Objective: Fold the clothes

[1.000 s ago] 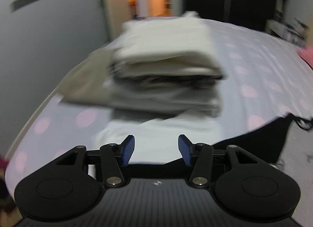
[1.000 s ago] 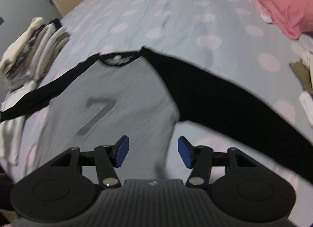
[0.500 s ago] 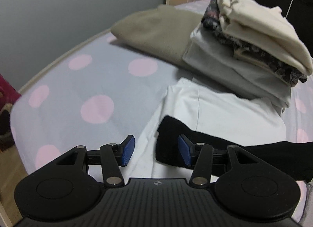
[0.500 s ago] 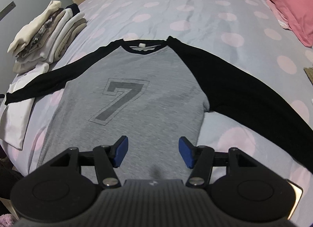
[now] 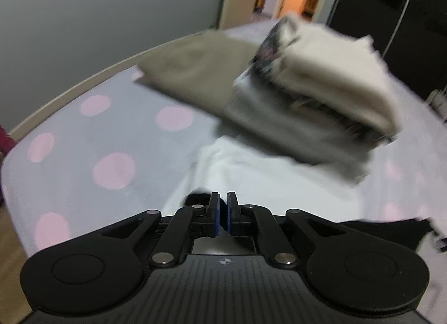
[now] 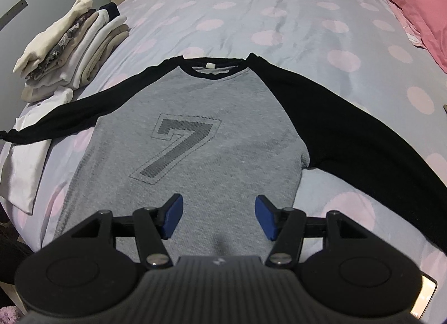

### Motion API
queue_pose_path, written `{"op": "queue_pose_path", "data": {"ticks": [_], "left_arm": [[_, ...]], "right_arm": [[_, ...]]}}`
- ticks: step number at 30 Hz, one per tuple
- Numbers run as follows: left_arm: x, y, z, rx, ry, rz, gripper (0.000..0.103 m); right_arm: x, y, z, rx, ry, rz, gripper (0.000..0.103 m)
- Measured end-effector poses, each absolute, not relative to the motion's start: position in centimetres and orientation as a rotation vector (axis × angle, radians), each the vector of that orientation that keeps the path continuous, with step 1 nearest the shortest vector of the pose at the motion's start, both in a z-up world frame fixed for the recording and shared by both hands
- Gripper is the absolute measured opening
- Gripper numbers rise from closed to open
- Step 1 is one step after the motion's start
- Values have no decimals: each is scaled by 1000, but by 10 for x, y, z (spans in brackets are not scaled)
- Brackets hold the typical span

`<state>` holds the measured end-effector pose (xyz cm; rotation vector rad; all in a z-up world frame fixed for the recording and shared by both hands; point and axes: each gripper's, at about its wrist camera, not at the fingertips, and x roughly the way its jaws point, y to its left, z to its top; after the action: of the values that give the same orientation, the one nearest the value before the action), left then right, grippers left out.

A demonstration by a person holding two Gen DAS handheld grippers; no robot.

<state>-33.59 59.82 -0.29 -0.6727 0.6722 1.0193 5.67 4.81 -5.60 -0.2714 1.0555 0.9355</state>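
Note:
A grey shirt (image 6: 223, 117) with a dark "7" and black sleeves lies flat, face up, on the bed. Its left sleeve (image 6: 69, 114) stretches out across a flat white garment (image 6: 22, 167). In the left wrist view my left gripper (image 5: 222, 206) is shut on that sleeve's cuff (image 5: 197, 198), and a bit of black cloth pokes out beside the fingers above the white garment (image 5: 265, 184). My right gripper (image 6: 219, 218) is open over the shirt's lower body, holding nothing. The right sleeve (image 6: 349, 128) runs off to the lower right.
A stack of folded clothes (image 6: 72, 53) sits at the bed's left edge, just beyond the cuff (image 5: 321, 100), next to a khaki garment (image 5: 195, 72). The polka-dot sheet (image 6: 279, 3) spreads beyond the collar. A pink pillow (image 6: 413, 3) lies far right. A grey wall (image 5: 83, 17) borders the bed.
My left gripper swung onto the black cuff and went from open to shut on it. The right gripper drew back slightly above the shirt and stayed open.

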Motion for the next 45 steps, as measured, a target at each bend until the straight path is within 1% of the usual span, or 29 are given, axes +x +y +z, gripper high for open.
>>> {"op": "queue_pose_path", "data": {"ticks": [3, 5, 14, 18, 20, 23, 27, 33, 38, 41, 43, 44, 45], "left_arm": [[-320, 582, 26, -681, 564, 933, 2], [-299, 565, 46, -641, 530, 859, 2], [-170, 472, 135, -429, 464, 531, 2], [-111, 432, 160, -385, 454, 391, 2], [-82, 408, 164, -357, 457, 325, 2], [-40, 376, 156, -333, 490, 229, 2], [11, 331, 127, -319, 559, 126, 2], [72, 284, 42, -353, 702, 4, 2], [87, 254, -24, -362, 836, -70, 2], [95, 247, -46, -372, 892, -99, 3], [100, 242, -57, -381, 926, -117, 9], [100, 242, -58, -388, 932, -124, 18], [99, 245, -57, -397, 931, -127, 25]], "right_arm": [[57, 46, -54, -263, 1053, 935, 61], [58, 45, -53, -258, 1051, 935, 61], [67, 38, -39, -210, 1030, 927, 61], [74, 34, -33, -207, 1024, 904, 61], [78, 31, -30, -198, 1022, 898, 62], [84, 28, -27, -188, 1019, 891, 62], [94, 24, -28, -178, 1016, 873, 65], [115, 23, -41, -145, 1055, 823, 65], [126, 25, -58, -189, 1079, 760, 65], [133, 27, -66, -194, 1092, 736, 65], [138, 27, -71, -197, 1101, 720, 65], [140, 28, -74, -199, 1105, 712, 65], [143, 28, -76, -200, 1110, 705, 65]]}}
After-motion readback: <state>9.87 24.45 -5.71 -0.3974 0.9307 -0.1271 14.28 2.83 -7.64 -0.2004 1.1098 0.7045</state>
